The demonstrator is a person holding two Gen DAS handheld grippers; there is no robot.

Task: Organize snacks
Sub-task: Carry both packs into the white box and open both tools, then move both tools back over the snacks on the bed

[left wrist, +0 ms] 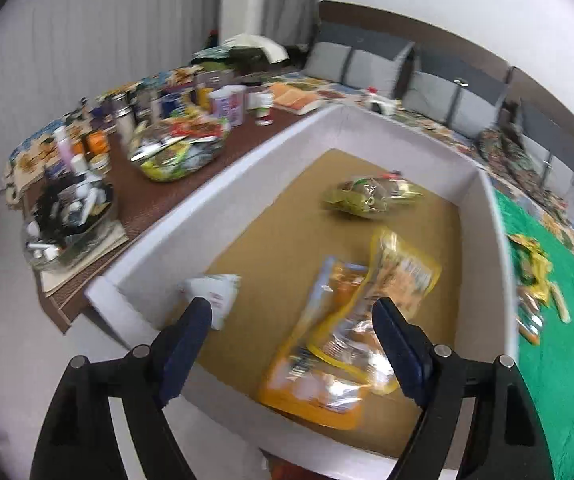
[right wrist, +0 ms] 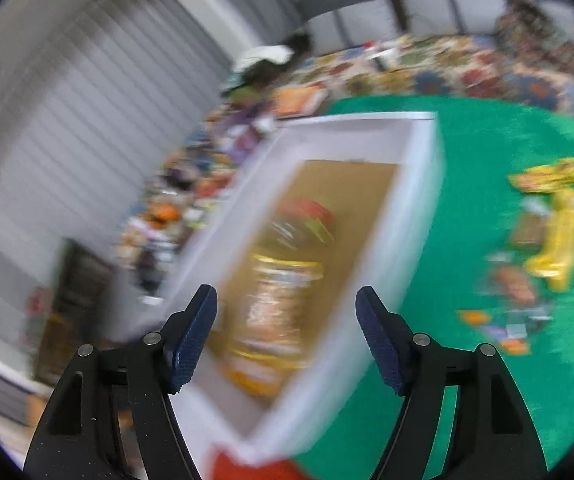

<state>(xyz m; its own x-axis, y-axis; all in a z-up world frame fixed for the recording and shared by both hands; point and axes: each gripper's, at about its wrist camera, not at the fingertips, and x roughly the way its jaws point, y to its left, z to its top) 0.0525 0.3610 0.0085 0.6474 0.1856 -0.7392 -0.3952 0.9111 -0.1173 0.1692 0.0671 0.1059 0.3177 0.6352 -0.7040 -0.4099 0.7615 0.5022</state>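
Note:
A white box point(left wrist: 367, 128) with a brown cardboard floor stands on a green cloth point(left wrist: 567, 360). Inside lie two yellow-orange snack bags point(left wrist: 351, 344), a greenish snack bag point(left wrist: 371, 198) near the far wall and a small white packet point(left wrist: 217, 294). My left gripper point(left wrist: 291, 334) is open and empty, above the box's near end. My right gripper point(right wrist: 287, 320) is open and empty, above the same box point(right wrist: 415, 216); that view is blurred. Loose yellow snack packets point(right wrist: 555, 232) lie on the green cloth point(right wrist: 467, 160) to the right of the box.
Left of the box, a brown table point(left wrist: 159, 200) carries clear bowls of packets point(left wrist: 179, 148), bottles and jars. A patterned sofa with grey cushions point(left wrist: 367, 68) runs behind. More snack packets point(left wrist: 535, 280) lie on the cloth at the right.

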